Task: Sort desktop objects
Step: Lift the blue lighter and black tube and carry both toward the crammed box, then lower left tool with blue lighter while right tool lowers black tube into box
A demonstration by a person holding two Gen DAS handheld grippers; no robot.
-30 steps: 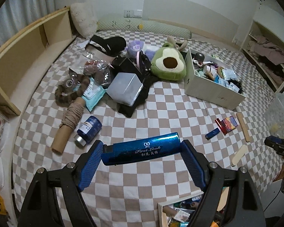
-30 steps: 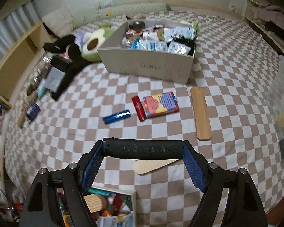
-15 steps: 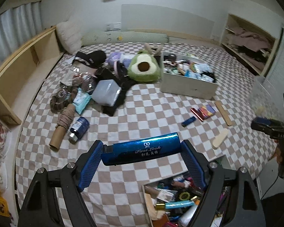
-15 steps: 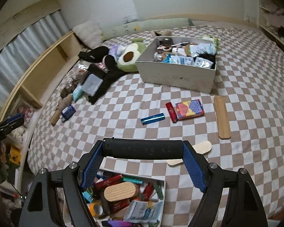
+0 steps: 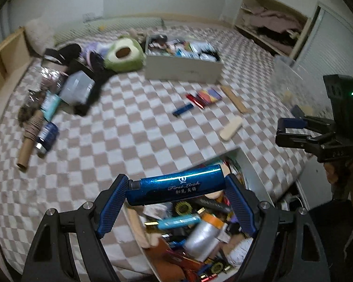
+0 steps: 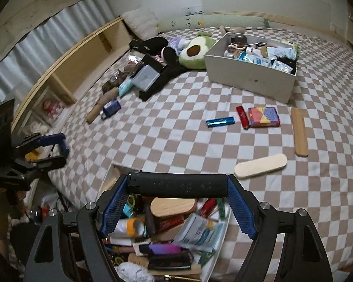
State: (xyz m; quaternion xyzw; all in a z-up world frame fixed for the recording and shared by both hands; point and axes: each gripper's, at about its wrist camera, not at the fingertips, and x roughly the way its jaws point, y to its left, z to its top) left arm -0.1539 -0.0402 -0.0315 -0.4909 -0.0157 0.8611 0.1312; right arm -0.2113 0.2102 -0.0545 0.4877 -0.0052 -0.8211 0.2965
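My left gripper (image 5: 176,183) is shut on a glossy blue lighter (image 5: 176,189), held crosswise by its ends. The right gripper (image 6: 177,184) is shut the same way on a black lighter (image 6: 178,186). Both hang over an open white box (image 5: 254,171) crammed with small items at the near edge of the bed; its rim (image 6: 108,176) shows in the right wrist view too. Each gripper shows in the other's view: the right gripper (image 5: 291,119) at the right edge, the left gripper (image 6: 58,150) at the left edge.
On the checkered bedspread lie another blue lighter (image 6: 220,121), a red lighter (image 6: 242,117), a colourful pack (image 6: 263,116) and two wooden sticks (image 6: 298,131). A large white box (image 6: 249,80) and an avocado plush (image 6: 193,54) sit further back. A can (image 5: 47,136) lies left.
Both grippers have drawn back toward the near edge of the bed, and the crammed box has come into view under them. Each keeps its lighter.
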